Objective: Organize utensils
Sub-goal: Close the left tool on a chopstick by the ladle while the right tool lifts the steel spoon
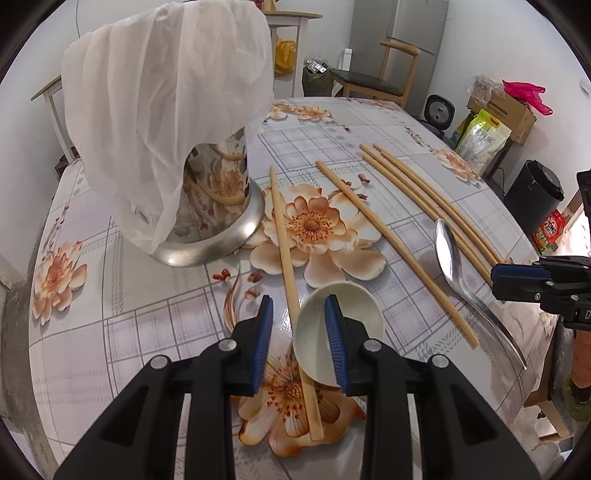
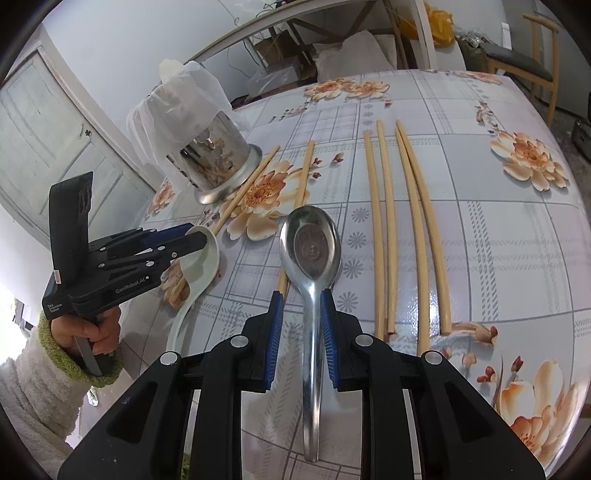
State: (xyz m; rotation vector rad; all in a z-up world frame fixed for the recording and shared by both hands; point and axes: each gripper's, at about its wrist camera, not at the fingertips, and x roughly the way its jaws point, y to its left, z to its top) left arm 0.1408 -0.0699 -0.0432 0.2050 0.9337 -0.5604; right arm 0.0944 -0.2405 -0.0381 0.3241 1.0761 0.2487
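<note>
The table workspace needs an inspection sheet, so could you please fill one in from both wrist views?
Surface: table under a glossy floral, checked cloth.
Job's things: steel holder draped with a white plastic bag; six chopsticks lying loose; metal spoon; white ceramic spoon.
Clutter: nothing seen on the table.
Grippers: left claw has the ceramic spoon's rim and one chopstick between its pads, grip unclear; right claw straddles the metal spoon's handle, with a gap on one side.
Cables: nothing seen.
Surroundings: wooden chair, fridge, black bin, boxes and bags by the wall; door.
</note>
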